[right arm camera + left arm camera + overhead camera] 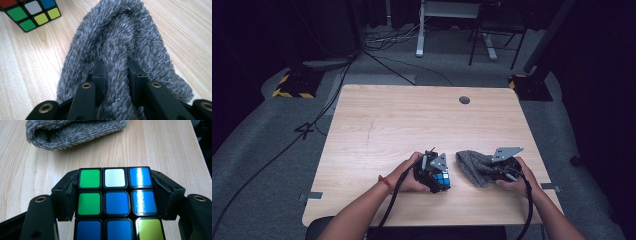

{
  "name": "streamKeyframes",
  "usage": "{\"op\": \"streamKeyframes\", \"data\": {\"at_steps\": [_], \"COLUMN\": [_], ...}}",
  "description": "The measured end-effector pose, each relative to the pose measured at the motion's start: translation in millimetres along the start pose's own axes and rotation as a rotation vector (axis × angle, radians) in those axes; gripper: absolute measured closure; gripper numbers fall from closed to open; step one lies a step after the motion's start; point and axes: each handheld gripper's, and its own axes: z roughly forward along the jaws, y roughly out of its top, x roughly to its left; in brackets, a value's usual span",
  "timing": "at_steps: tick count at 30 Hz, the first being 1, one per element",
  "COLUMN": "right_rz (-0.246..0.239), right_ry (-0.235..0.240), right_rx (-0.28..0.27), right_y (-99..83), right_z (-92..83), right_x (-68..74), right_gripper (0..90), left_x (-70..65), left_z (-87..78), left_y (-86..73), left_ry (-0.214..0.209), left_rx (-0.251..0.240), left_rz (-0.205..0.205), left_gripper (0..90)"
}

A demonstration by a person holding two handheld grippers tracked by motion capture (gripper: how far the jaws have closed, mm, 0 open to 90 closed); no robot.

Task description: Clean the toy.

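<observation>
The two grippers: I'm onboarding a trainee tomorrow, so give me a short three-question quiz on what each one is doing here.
1. True or false: the left gripper is shut on the puzzle cube.
2. What does the right gripper pinch? A) a cable B) the grey fuzzy cloth C) nothing
3. Fill in: both things lie near the ___ edge of the wooden table.

Key: 1 true; 2 B; 3 person's (near).

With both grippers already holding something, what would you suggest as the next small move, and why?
Probably lift the right gripper a little, bringing the grey fuzzy cloth toward the cube. Its jaws pinch a fold of the cloth, while the left gripper clamps the cube by its sides, top face exposed. The two lie side by side, apart, on the table.
</observation>
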Motion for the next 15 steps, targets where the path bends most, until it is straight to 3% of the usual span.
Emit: {"op": "streamKeyframes", "data": {"at_steps": [6, 9, 15], "right_rz": [0.000, 0.002, 0.013], "right_ry": [0.000, -0.007, -0.017], "right_rx": [-0.019, -0.039, -0.078], "right_y": [0.3, 2.5, 7.8], "right_z": [-3.3, -6.5, -13.7], "right_x": [1.3, 1.7, 2.0], "right_gripper": [63.3, 56.5, 41.0], "left_x": [-4.4, -4.6, -4.3], "left_z": [-12.3, -21.5, -33.9], "left_y": [-3.2, -9.7, -16.4], "left_ry": [0.028, 0.019, 0.042], "left_rx": [-0.012, -0.029, -0.025], "left_rz": [-0.001, -0.013, -0.012], "left_gripper": [16.3, 15.8, 15.9]}}
